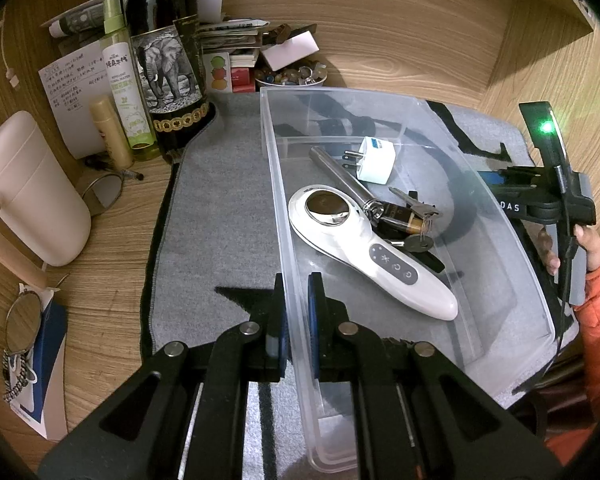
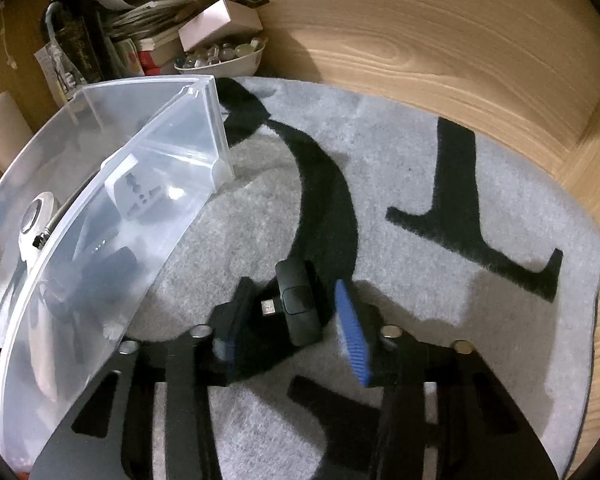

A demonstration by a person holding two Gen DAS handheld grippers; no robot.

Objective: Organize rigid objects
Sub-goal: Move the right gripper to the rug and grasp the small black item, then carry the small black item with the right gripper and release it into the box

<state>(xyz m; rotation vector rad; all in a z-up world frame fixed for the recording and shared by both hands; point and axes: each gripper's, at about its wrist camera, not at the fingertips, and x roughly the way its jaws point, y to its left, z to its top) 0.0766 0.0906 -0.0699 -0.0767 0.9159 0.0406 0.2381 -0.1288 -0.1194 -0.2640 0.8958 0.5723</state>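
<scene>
A clear plastic bin (image 1: 276,184) sits on a grey mat. It holds a white handheld device (image 1: 364,252), a white plug adapter (image 1: 376,158), a metal cylinder (image 1: 340,178) and keys (image 1: 414,216). My left gripper (image 1: 296,308) is shut on the bin's near left wall. The right gripper (image 2: 296,312) is open, its fingers either side of a small black USB device (image 2: 300,308) lying on the mat, right of the bin (image 2: 148,184). The adapter (image 2: 140,190) shows through the bin wall.
A dark bottle (image 1: 168,60), spray bottle (image 1: 126,80), pink jug (image 1: 28,188), papers and a bowl of stones (image 1: 292,74) stand behind and left of the bin. Glasses (image 1: 24,320) lie at the left. Wooden walls enclose the desk.
</scene>
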